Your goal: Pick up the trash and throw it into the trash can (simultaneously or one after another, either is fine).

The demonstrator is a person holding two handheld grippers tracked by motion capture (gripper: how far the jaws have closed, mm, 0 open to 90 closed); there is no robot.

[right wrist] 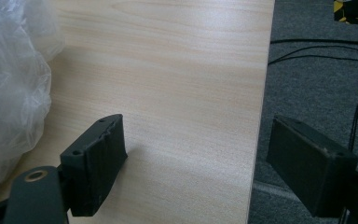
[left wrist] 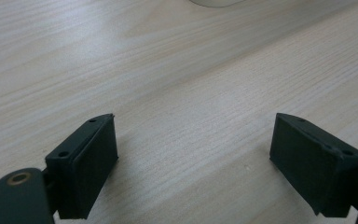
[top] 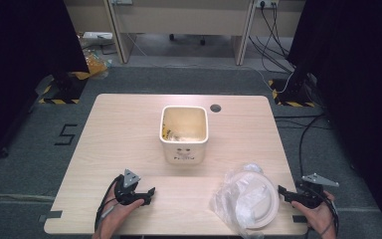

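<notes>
Pale wood-grain desk [top: 129, 134] under both grippers, grey carpet all round it. Left gripper [left wrist: 193, 154]: jaws spread wide, flat black rectangular pads, nothing between them but bare desk. In the high view that left gripper [top: 146, 195] sits at the near left of the desk, pointing right. Right gripper [right wrist: 196, 158]: jaws wide apart as well, gripping nothing, one pad over the desk, the other out past its right edge above the carpet. From above, the right gripper [top: 284, 193] sits at the near right corner, pointing left toward the plastic bag [top: 243, 199]. That bag is thin, clear and crinkled, lying bunched on the near right of the desk just beside the right jaws, not touching them; something round and white, plate-like, shows through it. Its long axis runs roughly from the near edge away across the desk. Beyond, at mid-desk, stands a cream square bin [top: 184, 133] with rounded corners, upright and open-topped, scraps inside.
</notes>
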